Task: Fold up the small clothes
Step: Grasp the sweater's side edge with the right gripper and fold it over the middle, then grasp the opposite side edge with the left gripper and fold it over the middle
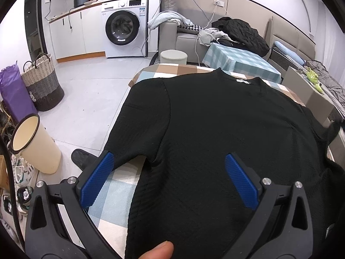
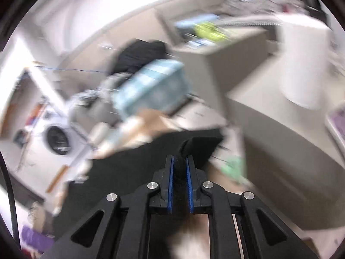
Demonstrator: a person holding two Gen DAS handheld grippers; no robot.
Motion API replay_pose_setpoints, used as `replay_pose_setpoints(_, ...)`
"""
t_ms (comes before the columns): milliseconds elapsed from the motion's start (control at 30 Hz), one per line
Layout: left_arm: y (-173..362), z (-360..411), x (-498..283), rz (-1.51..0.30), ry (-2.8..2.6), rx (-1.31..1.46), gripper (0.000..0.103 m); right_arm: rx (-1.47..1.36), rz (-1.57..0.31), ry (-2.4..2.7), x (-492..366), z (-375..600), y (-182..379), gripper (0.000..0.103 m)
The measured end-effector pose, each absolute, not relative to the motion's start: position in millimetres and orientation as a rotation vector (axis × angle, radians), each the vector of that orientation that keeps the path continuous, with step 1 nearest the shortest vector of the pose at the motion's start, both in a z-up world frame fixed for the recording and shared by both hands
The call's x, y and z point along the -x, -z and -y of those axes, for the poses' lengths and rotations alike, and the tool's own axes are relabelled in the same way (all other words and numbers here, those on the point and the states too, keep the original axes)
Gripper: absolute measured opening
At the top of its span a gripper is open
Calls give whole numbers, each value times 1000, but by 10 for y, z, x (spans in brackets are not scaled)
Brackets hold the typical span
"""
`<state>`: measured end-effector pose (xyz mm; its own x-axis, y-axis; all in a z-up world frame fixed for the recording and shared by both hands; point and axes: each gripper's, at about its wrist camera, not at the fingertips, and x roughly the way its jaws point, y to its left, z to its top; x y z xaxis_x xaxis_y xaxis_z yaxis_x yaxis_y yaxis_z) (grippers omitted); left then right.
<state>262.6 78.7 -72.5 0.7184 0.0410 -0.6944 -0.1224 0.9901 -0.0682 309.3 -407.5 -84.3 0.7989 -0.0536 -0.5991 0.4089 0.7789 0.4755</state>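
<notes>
**Black top flat on the table, right tool pinching its fabric**

Fingertip (image 1: 160, 250) of a person shows at the very bottom of the left wrist view, resting at the near hem of a black knit top (image 1: 215, 129). Just beyond it the left tool (image 1: 169, 164) hangs over the garment with its blue pads (image 1: 97, 179) spread wide, touching nothing that can be made out; one pad stands over the near sleeve, the other over the body of the top. The top lies spread flat, neckline and white label at the far side, on a table (image 1: 112, 196) covered in a checked cloth of blue, white and tan. One sleeve reaches toward the table's left edge.

In the right wrist view, which is heavily blurred, the right tool (image 2: 180, 161) has its blue pads drawn nearly together on a fold of the black top (image 2: 133, 179), and a bunch of dark fabric rises from between the tips. How much of the garment is raised cannot be told through the blur.

Beside the table on the floor stands a cream bin (image 1: 36, 144), and further off a woven laundry basket (image 1: 43, 84). A second table with a blue checked cloth (image 1: 239, 62) sits beyond the far edge, with a sofa (image 1: 185, 36) heaped with clothes behind it. A white washing machine (image 1: 125, 26) stands against the back wall.
</notes>
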Motion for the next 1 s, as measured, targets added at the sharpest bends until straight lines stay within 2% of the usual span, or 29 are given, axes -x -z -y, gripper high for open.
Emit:
replay_pose_setpoints(133, 692, -788, -2585, -745, -97, 112, 102, -527, -634, -100, -3376, 3389, 601, 10)
replay_pose_setpoints(200, 693, -771, -2571, -751, -102, 106, 102, -432, -745, -251, -3454, 3000, 623, 13)
replay_pose_setpoints(267, 688, -769, -2566, -753, -103, 103, 102, -382, -835, -316, -3452, 2784, 712, 31)
replay_pose_setpoints(333, 691, -771, -2556, -752, -105, 105, 102, -400, -842, -288, -3365, 2824, 769, 45)
replay_pose_setpoints(600, 815, -950, -2589, -788, -110, 184, 102, -417, -961, -36, -3027, 3111, 1006, 45)
replay_pose_setpoints(833, 1003, -1369, -2543, -882, -114, 342, 102, -412, -942, -96, -2934, 2894, 1137, 48)
replay_pose_setpoints(1000, 1091, -1678, -2483, -897, -185, 413, 102, -410, -906, -114, -2803, 2869, 1070, 55)
